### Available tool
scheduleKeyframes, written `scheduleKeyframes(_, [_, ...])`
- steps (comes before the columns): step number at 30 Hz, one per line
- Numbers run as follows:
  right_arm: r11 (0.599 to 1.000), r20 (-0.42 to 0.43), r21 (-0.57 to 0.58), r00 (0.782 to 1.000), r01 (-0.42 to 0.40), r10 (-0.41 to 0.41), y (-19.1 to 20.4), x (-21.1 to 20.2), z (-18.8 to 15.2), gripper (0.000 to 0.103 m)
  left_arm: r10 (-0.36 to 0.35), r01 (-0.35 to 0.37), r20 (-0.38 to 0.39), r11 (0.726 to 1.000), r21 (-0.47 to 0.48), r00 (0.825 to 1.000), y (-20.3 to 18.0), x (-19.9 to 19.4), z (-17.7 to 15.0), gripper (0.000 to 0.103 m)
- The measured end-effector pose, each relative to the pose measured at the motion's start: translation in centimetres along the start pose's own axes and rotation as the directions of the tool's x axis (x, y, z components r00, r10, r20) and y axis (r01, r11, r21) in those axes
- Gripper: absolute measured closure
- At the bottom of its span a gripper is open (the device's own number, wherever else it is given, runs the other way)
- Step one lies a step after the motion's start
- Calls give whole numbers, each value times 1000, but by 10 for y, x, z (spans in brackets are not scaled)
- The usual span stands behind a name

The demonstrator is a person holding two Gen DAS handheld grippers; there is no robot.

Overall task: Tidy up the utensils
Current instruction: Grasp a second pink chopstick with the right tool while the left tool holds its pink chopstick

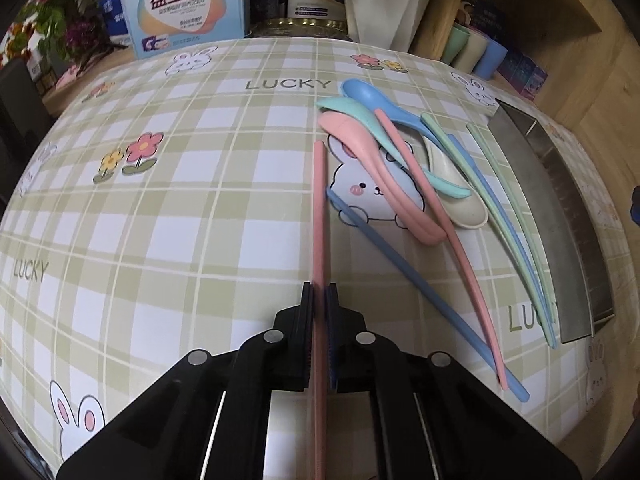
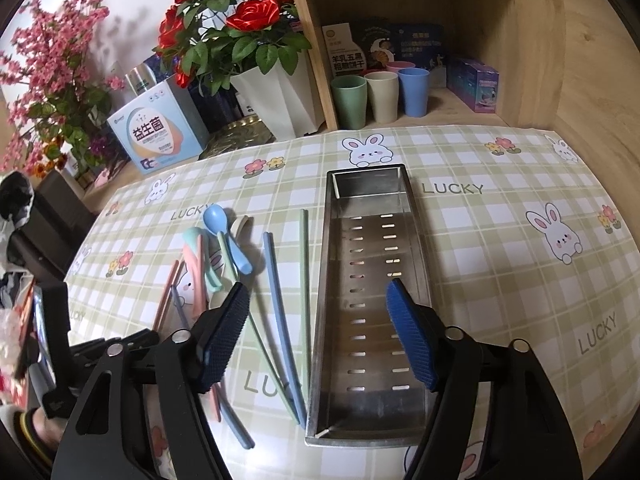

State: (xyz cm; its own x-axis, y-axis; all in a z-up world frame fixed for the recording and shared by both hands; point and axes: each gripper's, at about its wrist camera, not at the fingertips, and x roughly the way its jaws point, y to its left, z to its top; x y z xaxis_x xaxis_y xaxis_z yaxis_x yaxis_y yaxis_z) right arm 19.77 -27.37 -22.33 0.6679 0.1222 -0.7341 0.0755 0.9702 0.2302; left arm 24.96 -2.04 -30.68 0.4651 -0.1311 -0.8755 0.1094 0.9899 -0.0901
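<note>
- The left gripper [image 1: 320,292], at bottom centre of the left wrist view, is clamped on a long pink plastic chopstick [image 1: 319,216] that runs straight up the frame over the green checked rabbit-print tablecloth [image 1: 180,216].
- Right of it lies a pile: a pink spoon [image 1: 368,160], a blue spoon [image 1: 376,100], and more chopsticks.
- The right gripper [image 2: 316,332] stands wide open, holding nothing, its right pad over the slotted stainless steel tray [image 2: 372,280] at centre frame.
- A blue chopstick [image 2: 280,304] lies just left of the tray.

Left hand-held gripper [image 1: 320,294] apparently pinches pink chopstick [image 1: 319,208].
</note>
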Motion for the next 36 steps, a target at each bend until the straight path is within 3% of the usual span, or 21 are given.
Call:
scheduleKeyframes(6, [1000,-16,-27,1000,-12,12,7,1,-1,44,8,-6,31,998,-58,1000,17,-15,-2,97])
scheduleKeyframes(11, [997,-67,-67,997,-38,34,21,12,-4,59,5,0,65,997,-80,998,24,-31,1,97])
scheduleKeyframes(20, [956,-183,-215,970,-200,161,88,53,-11,82,-30,37,85,996,-85,996,30,-46,-1,97])
scheduleKeyframes(27, [947,-285,-238,947,-218,146,115,90,-25,89,-47,56,89,993,-107,995,40,-49,-4,97])
scheduleKeyframes(36, [967,-318,-167,939,-191,131,111,112,-28,91,-58,67,81,991,-113,995,42,-47,-7,97])
